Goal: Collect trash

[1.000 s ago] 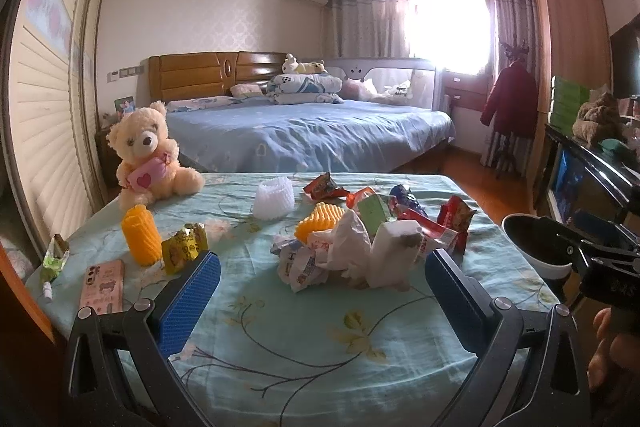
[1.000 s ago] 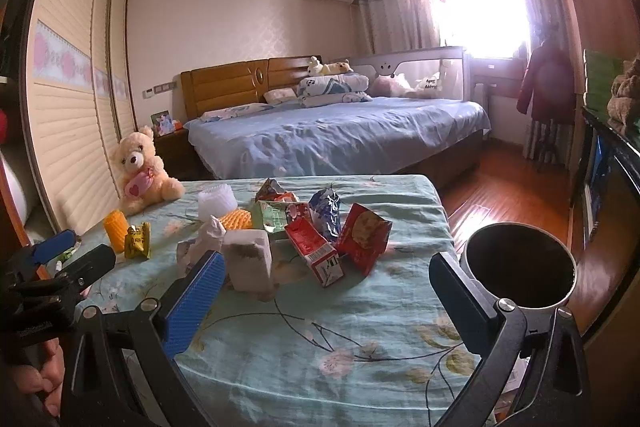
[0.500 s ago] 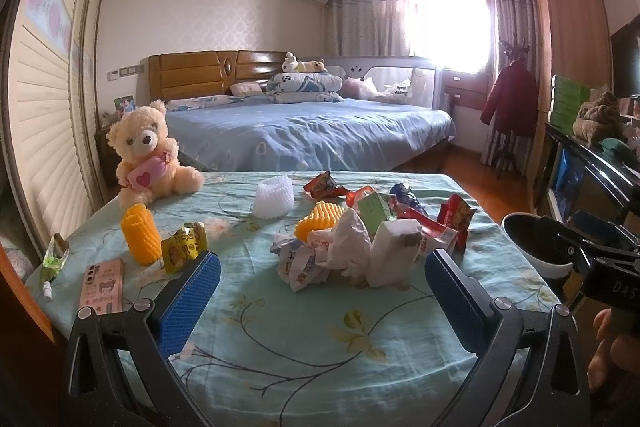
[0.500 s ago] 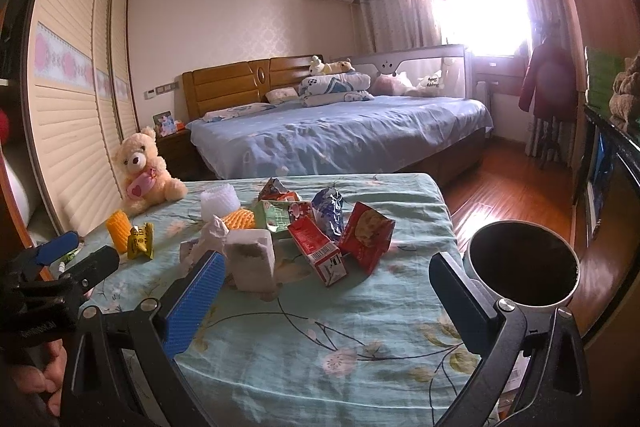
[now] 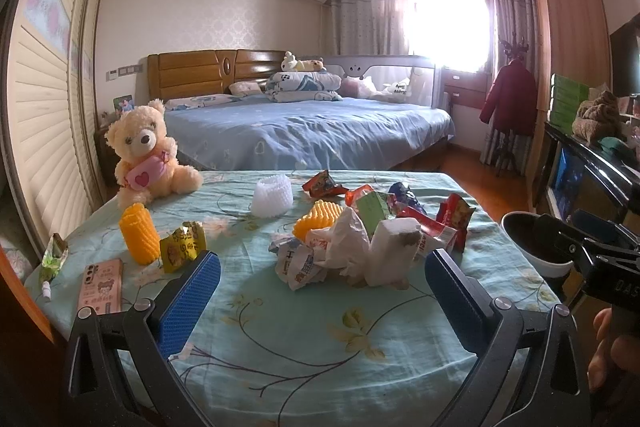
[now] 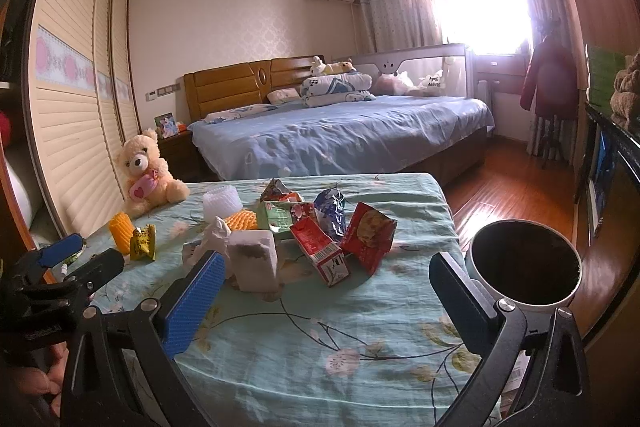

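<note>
The left gripper (image 5: 320,291) hangs over the near part of the table (image 5: 304,343), its 2 blue-padded fingers (image 5: 188,299) spread wide apart with nothing between them. The right gripper (image 6: 324,295) does the same at the table's right side, fingers wide apart and empty.

The trash sits in a heap near the middle of the flowered tablecloth, ahead of both grippers and not touched by either. Seen from the left gripper, the crumpled tissue (image 5: 344,243) and a white paper block (image 5: 390,251) lie straight ahead between the fingertips, with a crushed printed wrapper (image 5: 298,263) just in front of them. Behind these are a yellow ridged foam piece (image 5: 316,221), a green carton (image 5: 372,207), a blue foil bag (image 5: 402,193) and red snack packets (image 5: 454,219). From the right gripper, the white paper block (image 6: 254,259) is just beyond the left fingertip, and a red carton (image 6: 320,251) and a red snack bag (image 6: 370,239) lie ahead between the fingers.

A black-lined bin (image 6: 524,263) stands off the table's right edge, just beyond the right gripper's right finger.

Further left on the table are a yellow foam tube (image 5: 138,237), a yellow wrapper (image 5: 182,247), a pink phone (image 5: 100,287), a white foam net (image 5: 272,195) and a teddy bear (image 5: 146,155). A bed (image 5: 304,135) fills the room behind.
</note>
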### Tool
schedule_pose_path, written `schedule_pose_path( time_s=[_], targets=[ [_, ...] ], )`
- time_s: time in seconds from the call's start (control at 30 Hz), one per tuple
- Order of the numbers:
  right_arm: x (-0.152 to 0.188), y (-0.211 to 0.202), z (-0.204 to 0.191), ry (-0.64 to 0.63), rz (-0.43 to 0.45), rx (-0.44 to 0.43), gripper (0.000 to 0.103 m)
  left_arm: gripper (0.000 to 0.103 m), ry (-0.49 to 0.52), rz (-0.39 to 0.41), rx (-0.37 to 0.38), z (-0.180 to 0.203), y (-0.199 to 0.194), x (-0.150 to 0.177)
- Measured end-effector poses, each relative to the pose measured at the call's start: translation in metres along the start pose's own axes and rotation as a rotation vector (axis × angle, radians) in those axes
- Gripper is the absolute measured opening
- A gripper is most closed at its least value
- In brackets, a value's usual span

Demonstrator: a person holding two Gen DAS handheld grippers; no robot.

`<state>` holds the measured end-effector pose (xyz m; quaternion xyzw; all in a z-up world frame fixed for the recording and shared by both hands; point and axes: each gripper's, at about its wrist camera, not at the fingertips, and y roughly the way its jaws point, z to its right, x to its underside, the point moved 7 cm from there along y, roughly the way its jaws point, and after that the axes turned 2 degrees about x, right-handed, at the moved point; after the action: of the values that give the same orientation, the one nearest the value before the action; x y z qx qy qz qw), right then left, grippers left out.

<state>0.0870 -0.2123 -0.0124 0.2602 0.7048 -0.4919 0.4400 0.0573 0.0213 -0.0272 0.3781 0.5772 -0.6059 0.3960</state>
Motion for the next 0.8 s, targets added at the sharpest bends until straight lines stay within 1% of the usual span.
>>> schedule_pose_path(
  time_s=[0.8],
  targets=[
    [0.0017,-0.0007,-0.0079,0.015,-0.012,-0.013,0.102,0.102,0.009,-0.015,0.005,0.0037,0.0037,0.0007]
  ],
)
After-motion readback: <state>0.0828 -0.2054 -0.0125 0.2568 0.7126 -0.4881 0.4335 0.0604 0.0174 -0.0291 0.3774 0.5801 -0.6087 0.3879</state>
